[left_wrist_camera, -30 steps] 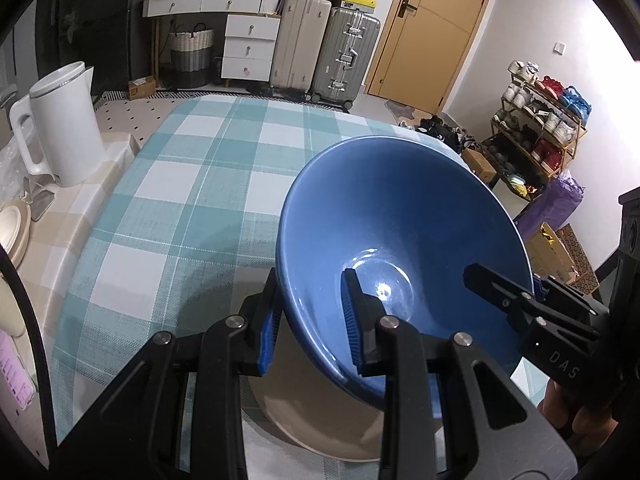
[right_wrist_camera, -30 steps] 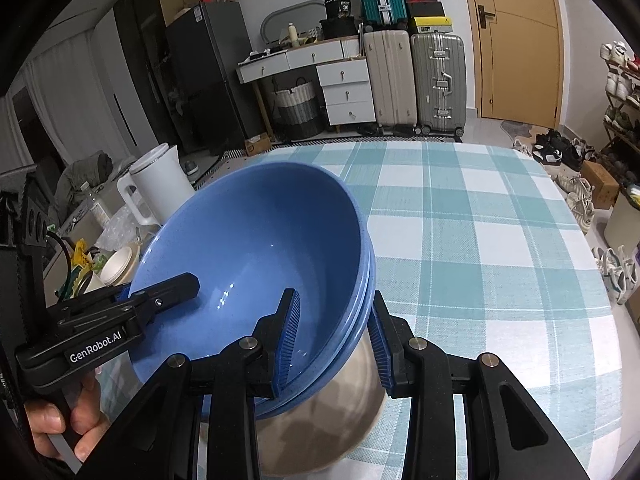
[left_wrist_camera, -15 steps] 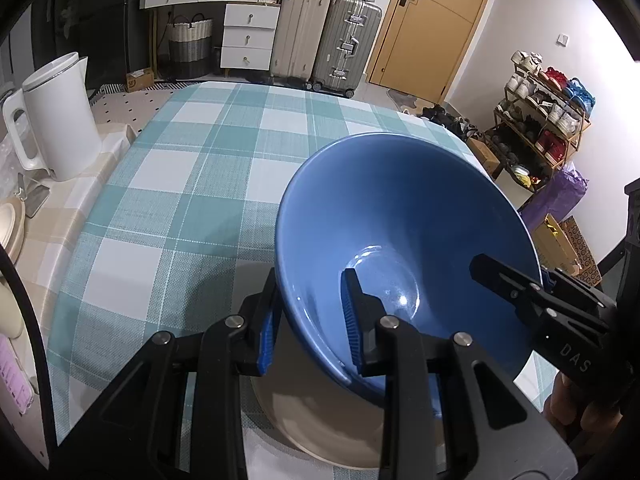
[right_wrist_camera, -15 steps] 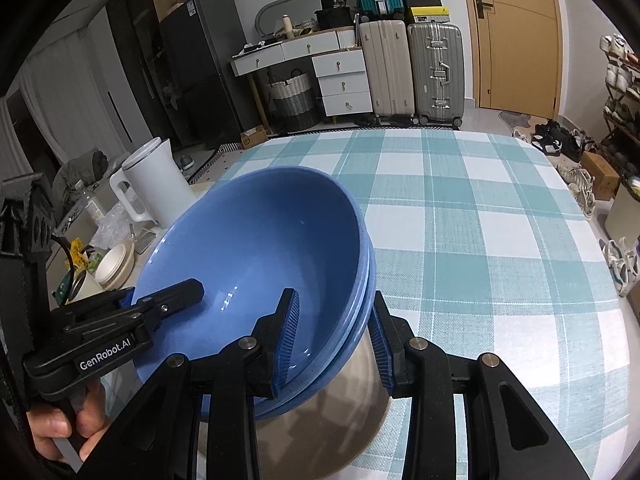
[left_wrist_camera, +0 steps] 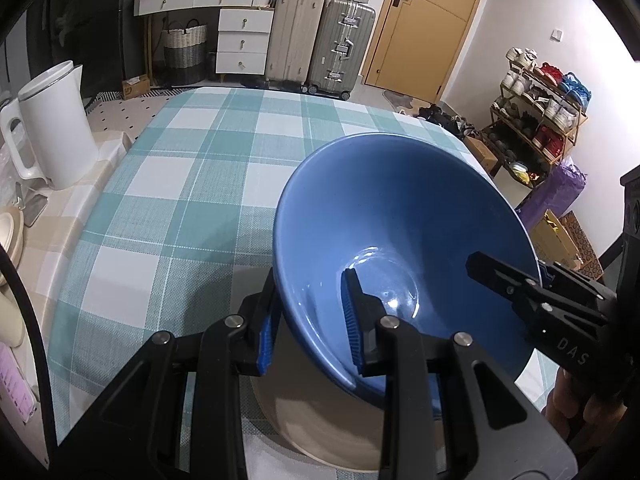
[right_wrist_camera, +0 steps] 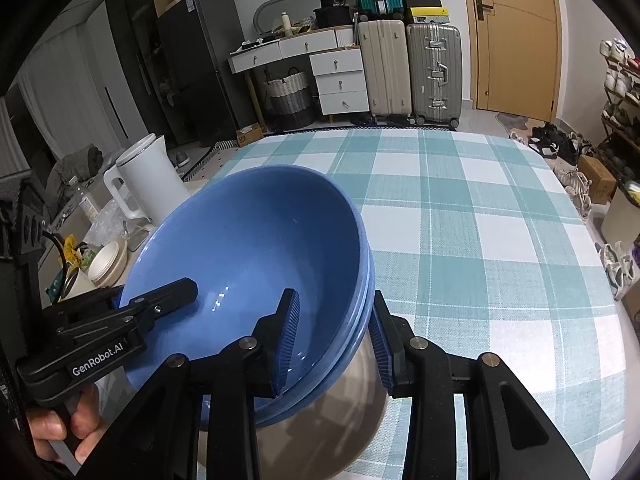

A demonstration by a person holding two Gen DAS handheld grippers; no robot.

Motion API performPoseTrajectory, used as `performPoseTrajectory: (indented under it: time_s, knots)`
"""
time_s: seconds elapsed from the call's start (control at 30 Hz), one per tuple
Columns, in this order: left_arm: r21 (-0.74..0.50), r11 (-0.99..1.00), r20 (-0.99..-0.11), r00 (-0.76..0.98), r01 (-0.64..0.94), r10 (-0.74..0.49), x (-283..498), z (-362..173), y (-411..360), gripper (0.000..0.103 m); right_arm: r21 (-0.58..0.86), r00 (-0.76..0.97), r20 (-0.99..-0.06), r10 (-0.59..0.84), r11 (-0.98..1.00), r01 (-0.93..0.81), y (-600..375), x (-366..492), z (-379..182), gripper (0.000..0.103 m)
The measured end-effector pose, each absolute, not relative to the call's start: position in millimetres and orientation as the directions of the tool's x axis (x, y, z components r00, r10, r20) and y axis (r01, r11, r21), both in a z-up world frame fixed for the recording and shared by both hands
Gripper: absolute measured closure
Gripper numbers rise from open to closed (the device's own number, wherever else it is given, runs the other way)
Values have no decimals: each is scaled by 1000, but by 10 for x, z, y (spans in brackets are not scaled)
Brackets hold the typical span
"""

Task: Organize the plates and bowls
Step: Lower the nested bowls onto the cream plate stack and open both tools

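Between the fingers of the left gripper [left_wrist_camera: 310, 320] sits the near wall of the blue bowls [left_wrist_camera: 400, 248], one pad outside, one inside, closed on the rim. The right gripper [right_wrist_camera: 334, 336] clamps the opposite rim the same way. From the right wrist view the rim shows stacked edges, so this is a nested set, two or perhaps three, I cannot tell which.

Directly beneath the fingers, a beige bowl [left_wrist_camera: 320, 420] stands on the checked tablecloth [left_wrist_camera: 168, 184]. The blue stack rests in or just above it, tilted; contact is hidden.

Handling, as a judgement:
- Glazed ceramic by the shine: stiff, heavy for a pinch grip, and breakable.
- Slick surface; the ribbed blue pads help, but a nested stack can shift or slide apart if tipped.
- Best hold is where it is now, on opposite rims, pads straddling every nested wall, kept level.

Writing legible:
- "GenRobot.AI" on the left gripper's side, seen from the right wrist.
- "DAS" on the right gripper's side, seen from the left wrist.
- "36" on a black box on the far cabinet.

Off to the left gripper's side stands a white kettle [left_wrist_camera: 52, 132], well apart.
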State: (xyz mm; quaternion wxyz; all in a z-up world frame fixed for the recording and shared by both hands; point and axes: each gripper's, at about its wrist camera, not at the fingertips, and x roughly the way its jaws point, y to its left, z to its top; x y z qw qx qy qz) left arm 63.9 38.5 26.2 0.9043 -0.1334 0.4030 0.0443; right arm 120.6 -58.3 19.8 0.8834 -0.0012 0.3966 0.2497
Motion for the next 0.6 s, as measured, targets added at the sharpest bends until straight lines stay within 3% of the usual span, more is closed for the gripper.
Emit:
performPoseTrajectory:
  time_s: [0.1, 0.17, 0.2, 0.37, 0.47, 0.6]
  knots:
    - [-195, 966, -741, 671, -168, -33, 632, 269, 382, 73, 200, 557, -700, 447, 871, -448, -597, 1221, 202, 68]
    - [-180, 972, -728, 684, -151, -29, 611, 289, 381, 62, 198, 553, -701, 450, 868, -455, -603, 1232, 206, 65]
    - [-173, 974, -724, 690, -146, -25, 592, 300, 376, 51, 201, 549, -701, 455, 865, -461, -606, 1237, 209, 65]
    - [-147, 984, -659, 752, -102, -20, 402, 427, 448, 23, 158, 567, -691, 448, 860, -486, -603, 1210, 214, 44]
    - [-137, 988, -609, 793, -77, -23, 254, 513, 510, 22, 145, 572, -672, 469, 842, -520, -636, 1172, 233, 26]
    - [-114, 992, -557, 830, -53, -19, 67, 593, 581, 14, 155, 588, -613, 528, 810, -566, -760, 1082, 304, 10]
